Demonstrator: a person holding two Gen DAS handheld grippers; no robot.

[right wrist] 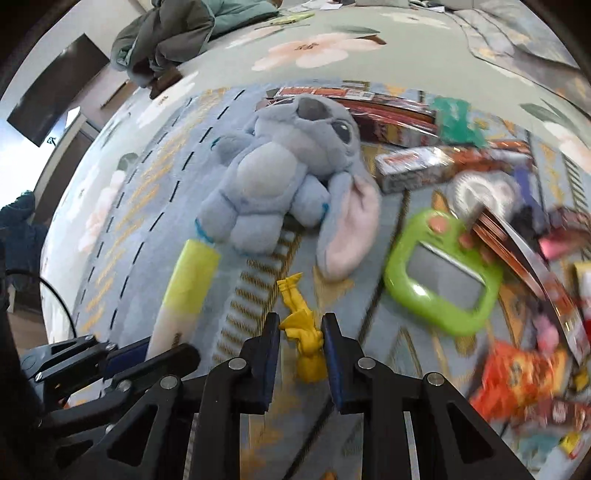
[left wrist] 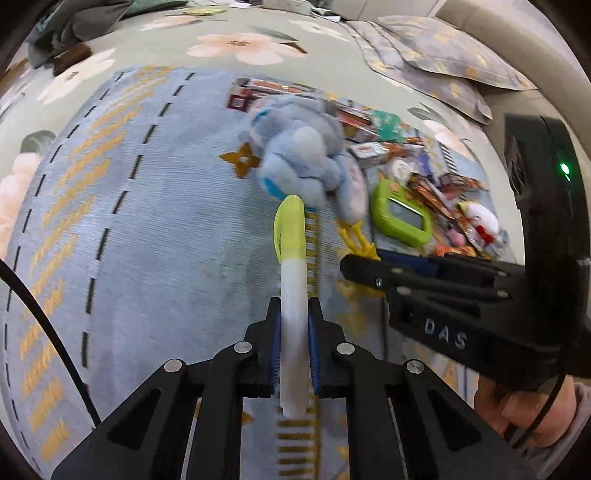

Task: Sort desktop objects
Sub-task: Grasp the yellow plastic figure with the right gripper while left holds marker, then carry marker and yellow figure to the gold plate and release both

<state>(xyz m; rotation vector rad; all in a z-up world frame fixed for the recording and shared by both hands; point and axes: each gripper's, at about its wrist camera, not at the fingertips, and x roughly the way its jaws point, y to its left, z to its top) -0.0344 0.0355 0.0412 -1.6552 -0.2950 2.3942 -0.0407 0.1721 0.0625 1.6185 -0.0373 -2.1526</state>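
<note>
My left gripper [left wrist: 294,314] is shut on a white highlighter [left wrist: 293,258] with a yellow-green cap, which sticks out forward above the blue patterned mat [left wrist: 147,240]. My right gripper [right wrist: 301,321] has its blue pads against a small yellow toy figure [right wrist: 303,332] lying on the mat, so it is shut on it. In the left wrist view the right gripper [left wrist: 347,264] reaches in from the right, with the yellow figure [left wrist: 356,240] at its tips. A blue plush toy [right wrist: 273,177] lies just beyond both grippers. The highlighter [right wrist: 188,291] shows at the left of the right wrist view.
A green handheld device [right wrist: 443,273] lies right of the figure. Snack packets [right wrist: 517,373] and boxes [right wrist: 413,166] are heaped at the right and behind the plush. The mat lies on a floral bedspread [left wrist: 236,48], with a pillow [left wrist: 436,62] far right and clothes [right wrist: 166,33] far left.
</note>
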